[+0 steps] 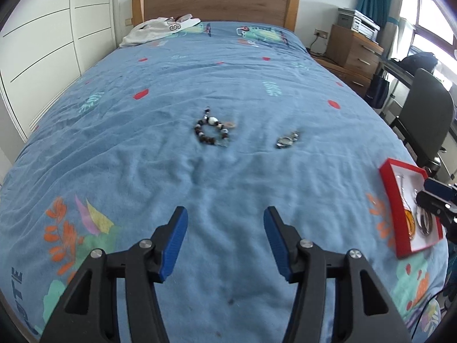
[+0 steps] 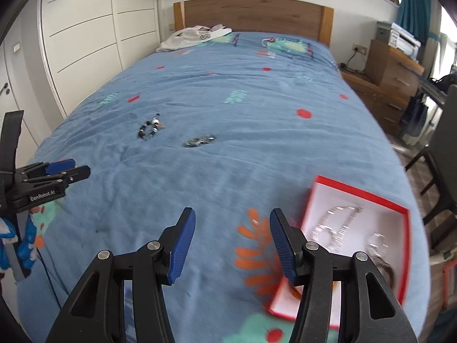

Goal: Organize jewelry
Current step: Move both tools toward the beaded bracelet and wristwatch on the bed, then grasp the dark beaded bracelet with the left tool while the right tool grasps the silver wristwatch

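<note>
Lettering "GenRobot.AI" reads on the left gripper (image 2: 61,168); its fingers (image 1: 177,243) stand wide, nothing between them. The right gripper (image 2: 232,244) is likewise spread and empty. Two loose pieces lie mid-bed on the blue bedspread (image 1: 228,188): one beaded bracelet (image 1: 212,131), one metal wristwatch (image 1: 287,140) beside it, apart. One red-rimmed jewelry box (image 2: 360,197) sits near the bed's right edge, holding a silver chain (image 2: 334,225) and rings; count unclear.
</note>
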